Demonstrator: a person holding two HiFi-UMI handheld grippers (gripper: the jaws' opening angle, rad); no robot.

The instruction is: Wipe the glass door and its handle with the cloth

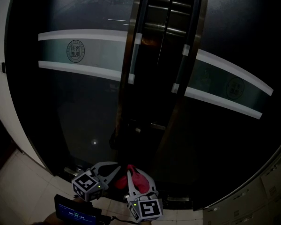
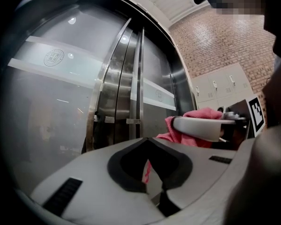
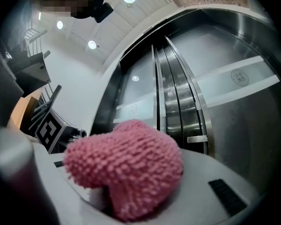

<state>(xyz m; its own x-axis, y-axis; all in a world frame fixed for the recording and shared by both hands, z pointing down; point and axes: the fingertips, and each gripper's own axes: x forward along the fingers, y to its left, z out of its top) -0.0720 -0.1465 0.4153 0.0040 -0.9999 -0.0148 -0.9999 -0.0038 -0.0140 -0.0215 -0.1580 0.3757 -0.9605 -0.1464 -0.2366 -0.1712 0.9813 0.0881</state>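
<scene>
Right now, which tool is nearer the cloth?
Right. The right tool is shut on the cloth; the left tool is beside it, shut and empty.

Far ahead I see the glass door point(image 1: 79, 121) closed, like a wall across the whole way. At its middle the upright handle bars point(image 1: 133, 55) stand out from it. Left and right of them the glass is bare.

I see pale floor tiles point(image 1: 9, 184) just left of the glass door point(image 1: 84, 121), which stands on them.
</scene>
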